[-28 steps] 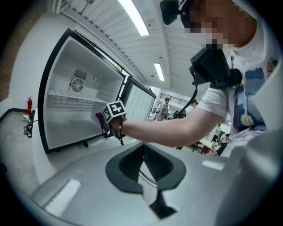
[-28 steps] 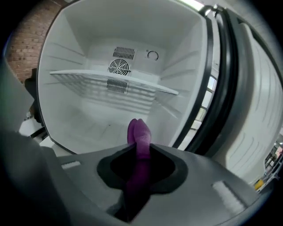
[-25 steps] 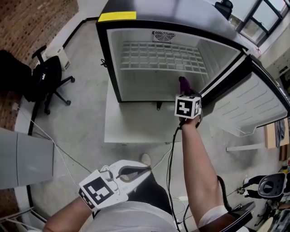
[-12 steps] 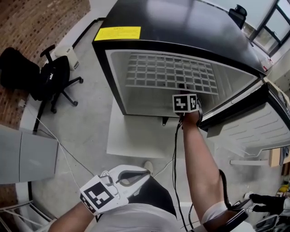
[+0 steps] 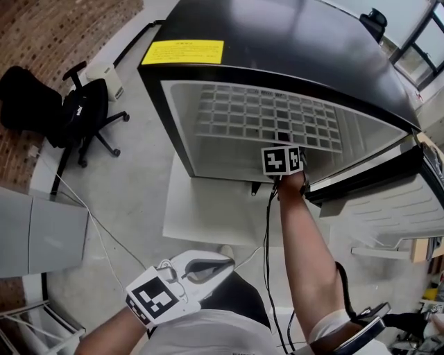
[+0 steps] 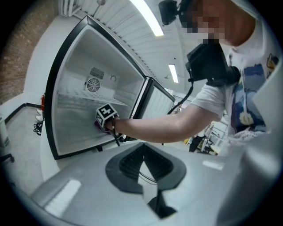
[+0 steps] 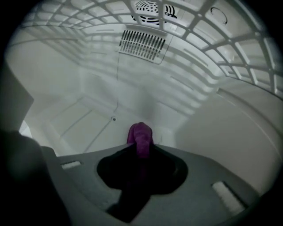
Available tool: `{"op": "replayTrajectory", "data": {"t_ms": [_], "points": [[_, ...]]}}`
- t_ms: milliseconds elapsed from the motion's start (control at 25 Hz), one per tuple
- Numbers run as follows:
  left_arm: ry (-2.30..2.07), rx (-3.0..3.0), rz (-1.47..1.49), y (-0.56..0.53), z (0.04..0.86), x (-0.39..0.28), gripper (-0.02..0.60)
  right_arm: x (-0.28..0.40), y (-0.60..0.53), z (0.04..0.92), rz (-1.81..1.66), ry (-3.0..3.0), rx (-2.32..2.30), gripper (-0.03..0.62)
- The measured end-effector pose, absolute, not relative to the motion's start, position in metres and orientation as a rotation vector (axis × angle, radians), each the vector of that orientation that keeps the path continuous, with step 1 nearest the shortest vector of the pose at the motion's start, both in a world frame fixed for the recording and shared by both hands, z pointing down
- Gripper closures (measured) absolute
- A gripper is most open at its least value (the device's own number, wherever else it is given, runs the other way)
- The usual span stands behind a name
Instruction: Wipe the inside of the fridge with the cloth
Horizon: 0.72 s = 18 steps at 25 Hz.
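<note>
**Concrete floor [image 5: 132, 187], fridge [image 5: 277, 41] standing open**

Grey concrete runs under the black fridge, which sits on a white plinth [image 5: 208, 208].

The right gripper [image 7: 140, 148] is pushed into the compartment. Its jaws are clamped on a purple cloth [image 7: 140, 134], and a bunched end of the cloth sticks out just past the tips. The cloth hangs low over the white inner floor, near a small drain hole [image 7: 113, 118]. I cannot tell if it is touching the floor.

Behind it is the back wall, with a slotted vent [image 7: 142, 44] and a round fan grille [image 7: 150, 6] above that. A wire shelf [image 5: 270, 118] spans the compartment overhead.

The left gripper [image 5: 208, 267] is down by the person's waist, well away from the fridge. Its jaws are pressed together with nothing between them.

The fridge door [image 5: 395, 201] is swung out to the right. A black office chair [image 5: 76, 114] stands off to the left near a brick wall [image 5: 48, 35].
</note>
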<state>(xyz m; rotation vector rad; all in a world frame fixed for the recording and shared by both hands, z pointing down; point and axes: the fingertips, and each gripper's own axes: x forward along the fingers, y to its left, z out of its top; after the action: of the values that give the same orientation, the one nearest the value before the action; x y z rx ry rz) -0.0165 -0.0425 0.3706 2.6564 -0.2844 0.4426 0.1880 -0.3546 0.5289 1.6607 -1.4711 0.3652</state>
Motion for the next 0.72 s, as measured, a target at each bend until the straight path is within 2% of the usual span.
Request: {"op": "replayTrajectory", "data": {"t_ms": [720], "points": [[-0.352,2.645,0.43,-0.029,0.373,-0.066,0.577,0.043,-0.354,0.534,0.426,-1.713,1.504,0.52]]}}
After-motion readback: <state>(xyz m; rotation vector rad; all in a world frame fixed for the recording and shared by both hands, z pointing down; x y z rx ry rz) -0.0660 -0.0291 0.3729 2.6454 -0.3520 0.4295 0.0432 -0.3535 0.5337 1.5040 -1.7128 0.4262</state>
